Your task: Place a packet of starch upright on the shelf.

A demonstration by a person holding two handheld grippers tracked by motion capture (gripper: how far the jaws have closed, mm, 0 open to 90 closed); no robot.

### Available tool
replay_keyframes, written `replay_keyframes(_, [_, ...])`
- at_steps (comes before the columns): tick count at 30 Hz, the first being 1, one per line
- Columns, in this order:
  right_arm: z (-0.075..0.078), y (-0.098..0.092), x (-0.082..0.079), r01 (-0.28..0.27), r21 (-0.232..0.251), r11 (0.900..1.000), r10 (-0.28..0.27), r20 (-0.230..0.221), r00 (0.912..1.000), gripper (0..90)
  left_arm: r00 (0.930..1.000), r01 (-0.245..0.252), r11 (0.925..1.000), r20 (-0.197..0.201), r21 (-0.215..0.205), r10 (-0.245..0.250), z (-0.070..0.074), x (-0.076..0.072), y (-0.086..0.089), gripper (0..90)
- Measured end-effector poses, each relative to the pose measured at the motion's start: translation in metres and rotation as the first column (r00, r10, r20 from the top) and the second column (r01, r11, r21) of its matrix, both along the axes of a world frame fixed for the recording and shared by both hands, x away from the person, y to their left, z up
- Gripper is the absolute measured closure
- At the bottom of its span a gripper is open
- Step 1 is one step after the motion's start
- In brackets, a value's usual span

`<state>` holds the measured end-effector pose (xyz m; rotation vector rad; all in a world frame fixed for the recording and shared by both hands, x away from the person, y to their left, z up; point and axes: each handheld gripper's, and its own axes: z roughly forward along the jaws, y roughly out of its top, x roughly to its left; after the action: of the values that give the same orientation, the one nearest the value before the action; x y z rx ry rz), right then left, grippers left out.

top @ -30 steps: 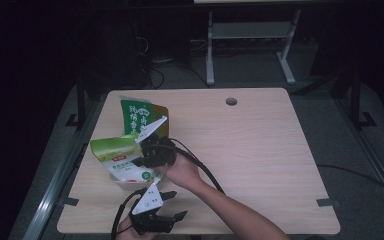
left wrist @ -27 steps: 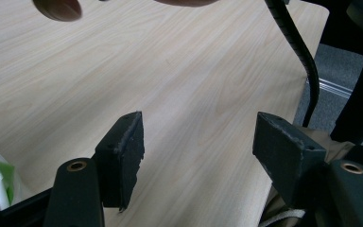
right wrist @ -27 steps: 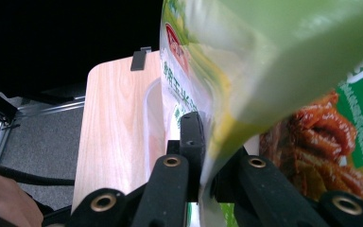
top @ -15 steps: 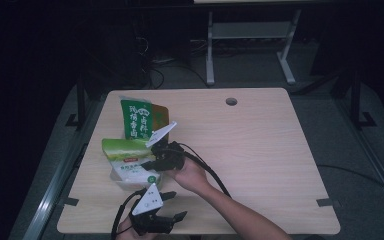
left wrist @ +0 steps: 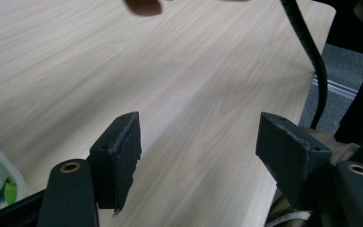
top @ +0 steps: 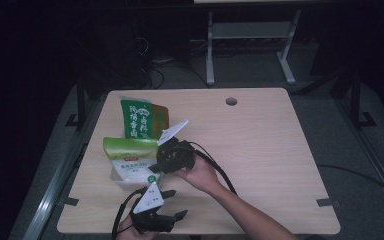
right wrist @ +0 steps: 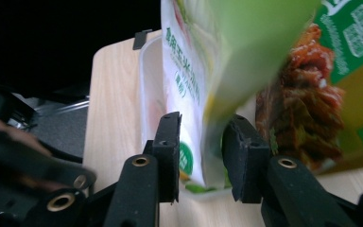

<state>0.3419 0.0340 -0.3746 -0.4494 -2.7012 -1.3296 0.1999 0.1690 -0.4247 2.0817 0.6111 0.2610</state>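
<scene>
Since a second earlier, my right tongs (top: 156,167) had carried the pouch (top: 130,159) up off its flat lie and a little toward me, so that it stood on edge over the tub (top: 122,181). Their jaws had just been opening, with the pouch's lower edge between them; in the right gripper view the left pad (right wrist: 169,142) stood a sliver clear of the film and the right pad (right wrist: 240,151) looked just beside it, so I counted the grip as loosened rather than pinching.

Nearest me, my left tongs (top: 176,216) sat at the table's (top: 260,150) front edge, jaws spread wide with bare wood between the pads (left wrist: 123,151), holding nothing. My left hand had kept to its spot.

Just beyond them lay the clear tub, and the white-and-green pouch rose from it, its green top leaning toward the far side. My right hand (top: 200,175) held its tongs just right of the pouch, the cable (top: 220,170) trailing back along my forearm.

Farther off, close behind the pouch, stood the green bag (top: 140,119) with an orange side. A round hole (top: 231,101) sat near the table's far edge.
</scene>
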Motion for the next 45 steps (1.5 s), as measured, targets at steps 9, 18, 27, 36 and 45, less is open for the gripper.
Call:
replay_keyframes(9, [0.007,-0.035,0.0,0.032,0.004,0.999,-0.032,-0.002,0.9995,59.0,0.9999,-0.007,0.9999,0.011,0.009,0.007,0.002,0.008,-0.005,29.1])
replay_keyframes(18, [0.008,-0.07,0.004,0.086,0.01,0.996,-0.086,-0.022,0.9961,52.5,0.9999,-0.008,0.9999,0.012,0.012,0.008,0.004,0.018,-0.014,27.9])
replay_keyframes(27, [0.002,-0.104,0.01,0.141,-0.007,0.99,-0.141,-0.04,0.9891,46.5,0.9999,-0.006,0.9999,0.013,0.013,0.006,0.006,0.025,-0.024,27.3])
replay_keyframes(36, [0.0,-0.129,0.015,0.185,-0.003,0.983,-0.185,-0.051,0.9815,43.9,0.9999,-0.013,0.9997,0.01,0.019,0.012,0.005,0.032,-0.03,26.4])
replay_keyframes(45, [-0.002,-0.146,0.017,0.219,-0.014,0.976,-0.219,-0.051,0.9743,42.4,0.9998,-0.019,0.9997,0.006,0.018,0.018,0.005,0.034,-0.029,26.1])
